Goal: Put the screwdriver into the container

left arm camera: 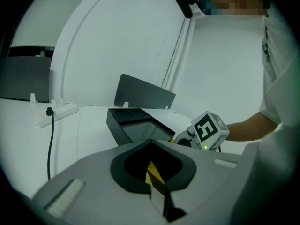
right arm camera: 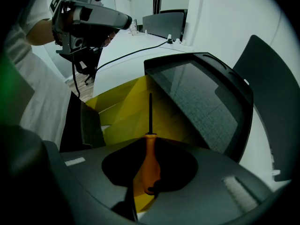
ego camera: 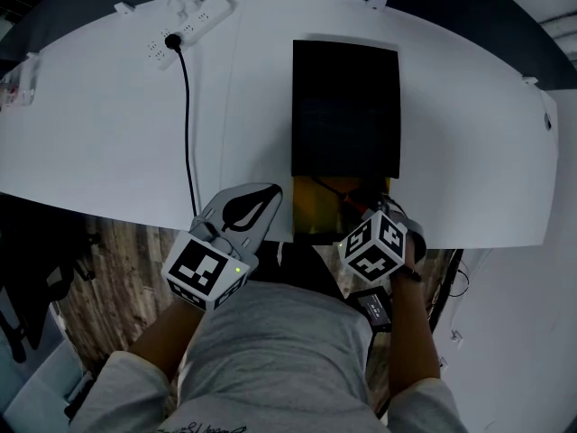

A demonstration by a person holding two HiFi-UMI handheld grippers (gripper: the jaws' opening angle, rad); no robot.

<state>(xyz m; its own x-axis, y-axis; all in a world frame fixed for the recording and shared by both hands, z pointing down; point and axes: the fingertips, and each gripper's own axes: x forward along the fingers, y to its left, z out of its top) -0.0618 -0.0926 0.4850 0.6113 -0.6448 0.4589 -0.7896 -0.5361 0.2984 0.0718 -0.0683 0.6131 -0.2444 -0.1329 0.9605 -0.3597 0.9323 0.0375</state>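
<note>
The screwdriver [right arm camera: 150, 159] has an orange handle and a thin dark shaft. My right gripper [right arm camera: 150, 146] is shut on the handle and holds it tip-down over the yellow inside [right arm camera: 119, 114] of the container. The container [ego camera: 345, 106] is a black box at the table's near edge, with its dark upper part [right arm camera: 206, 102] shifted away so the yellow compartment [ego camera: 315, 213] shows. In the head view my right gripper [ego camera: 368, 216] stands at the box's near right corner. My left gripper [ego camera: 257, 201] hovers just left of the box with its jaws together and nothing in them.
A white power strip [ego camera: 189, 23] lies at the table's far left, and its black cable [ego camera: 187, 124] runs to the near edge beside my left gripper. The white table [ego camera: 469, 152] ends just in front of the person. Below it is wood floor [ego camera: 117, 269].
</note>
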